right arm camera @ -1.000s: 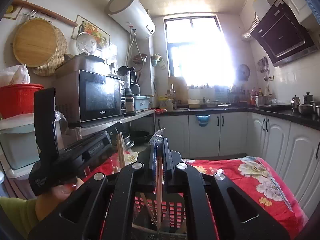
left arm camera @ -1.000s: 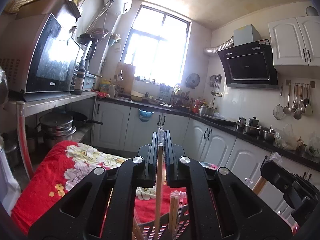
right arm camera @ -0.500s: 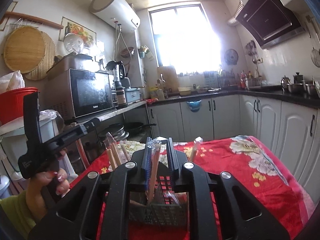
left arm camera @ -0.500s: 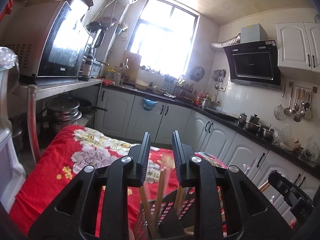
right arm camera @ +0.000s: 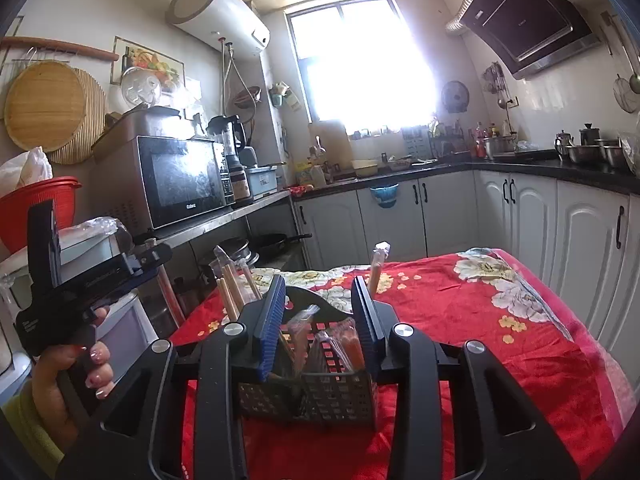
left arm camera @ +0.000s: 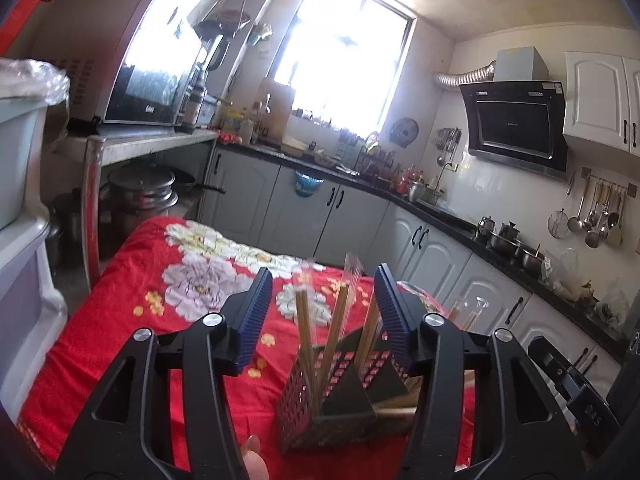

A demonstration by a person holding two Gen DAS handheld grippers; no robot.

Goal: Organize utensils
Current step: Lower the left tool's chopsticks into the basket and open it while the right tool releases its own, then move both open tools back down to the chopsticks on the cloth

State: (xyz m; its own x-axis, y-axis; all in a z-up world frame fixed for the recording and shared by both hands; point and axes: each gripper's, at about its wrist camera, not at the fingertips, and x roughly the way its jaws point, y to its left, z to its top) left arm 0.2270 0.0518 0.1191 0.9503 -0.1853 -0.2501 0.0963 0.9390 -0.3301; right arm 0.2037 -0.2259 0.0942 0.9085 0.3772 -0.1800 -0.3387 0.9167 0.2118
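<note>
Black perforated plastic formed the utensil caddy (left arm camera: pixel 320 408), which stood on the red flowered cloth (left arm camera: pixel 120 320) just ahead of both sets of tongs. The left gripper (left arm camera: pixel 324 312) had just been opening; its blue ribbed pads (left arm camera: pixel 256 316) stood spread with nothing pressed between them, and wrapped wooden chopsticks (left arm camera: pixel 340 320) rose upright from the caddy beyond the gap. The right gripper (right arm camera: pixel 320 316) had likewise just been opening, its pads apart, with clear-wrapped utensils (right arm camera: pixel 344 344) in the caddy compartments ahead of them, none pinched. Left of the right tongs, a hand (right arm camera: pixel 68 376) held the other tool. Farther off to that side sat a microwave (right arm camera: pixel 180 180); its front bore a small brand mark, too blurred to read.
</note>
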